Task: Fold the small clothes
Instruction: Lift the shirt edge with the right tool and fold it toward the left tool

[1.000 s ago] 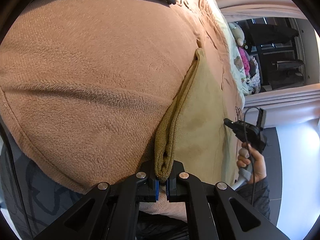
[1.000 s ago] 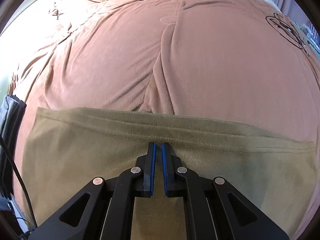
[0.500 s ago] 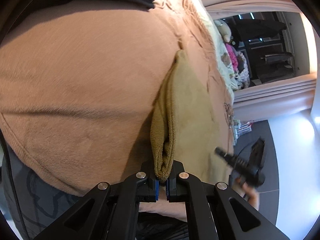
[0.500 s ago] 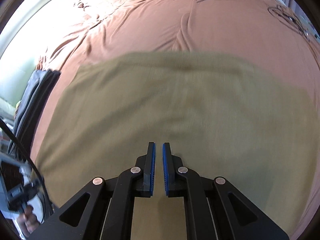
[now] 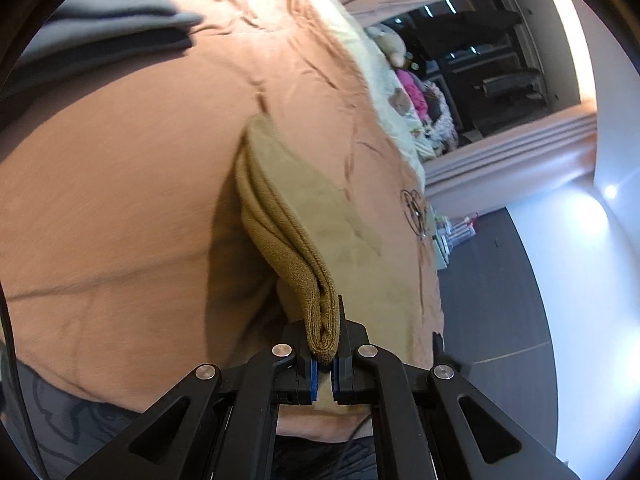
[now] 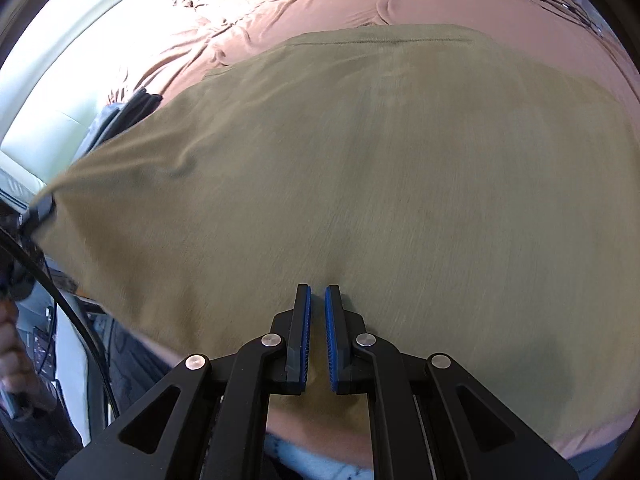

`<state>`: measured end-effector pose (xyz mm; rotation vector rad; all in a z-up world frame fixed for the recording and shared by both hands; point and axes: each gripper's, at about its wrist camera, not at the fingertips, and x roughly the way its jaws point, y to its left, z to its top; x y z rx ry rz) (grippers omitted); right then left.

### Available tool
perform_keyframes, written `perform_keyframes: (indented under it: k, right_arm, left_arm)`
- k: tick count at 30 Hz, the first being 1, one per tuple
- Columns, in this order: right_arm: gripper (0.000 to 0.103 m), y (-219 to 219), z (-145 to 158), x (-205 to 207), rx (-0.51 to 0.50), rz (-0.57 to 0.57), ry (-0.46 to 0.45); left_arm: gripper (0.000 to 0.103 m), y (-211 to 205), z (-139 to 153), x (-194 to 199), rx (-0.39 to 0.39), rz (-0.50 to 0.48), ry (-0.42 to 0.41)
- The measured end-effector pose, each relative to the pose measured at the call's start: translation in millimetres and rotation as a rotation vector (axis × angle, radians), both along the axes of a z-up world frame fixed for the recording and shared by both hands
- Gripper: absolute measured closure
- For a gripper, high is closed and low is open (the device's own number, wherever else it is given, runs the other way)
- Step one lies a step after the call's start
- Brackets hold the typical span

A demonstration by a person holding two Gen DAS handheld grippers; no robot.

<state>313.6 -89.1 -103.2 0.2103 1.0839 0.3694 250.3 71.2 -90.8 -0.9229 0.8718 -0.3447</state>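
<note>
An olive-green garment [image 5: 304, 216] lies on a brown fleece blanket [image 5: 120, 184] on a bed. My left gripper [image 5: 325, 344] is shut on the garment's folded corner and holds it up off the blanket. In the right wrist view the garment [image 6: 380, 168] spreads wide, and its left corner is pulled taut toward the left gripper [image 6: 38, 210] at the frame's left edge. My right gripper [image 6: 316, 312] hovers over the garment's near part with its jaws nearly together and nothing between them.
A stack of folded grey clothes [image 5: 104, 28] lies at the blanket's far left; it also shows in the right wrist view [image 6: 120, 116]. Beyond the bed's far side are dark shelves and a basket of toys [image 5: 424, 100]. Grey floor [image 5: 500, 320] lies to the right.
My left gripper has lifted the garment's corner and pulled it sideways. My right gripper has drawn back toward the near edge, so more of the garment shows in front of it.
</note>
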Motion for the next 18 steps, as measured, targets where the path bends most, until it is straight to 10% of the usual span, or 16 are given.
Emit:
perform_keyframes:
  k: [18]
  right_arm:
    - [0.099, -19.4, -14.2, -37.1, 0.087, -0.016, -0.064]
  left_arm:
    - [0.099, -92.0, 74.6, 44.4, 0.078, -0.169, -0.097]
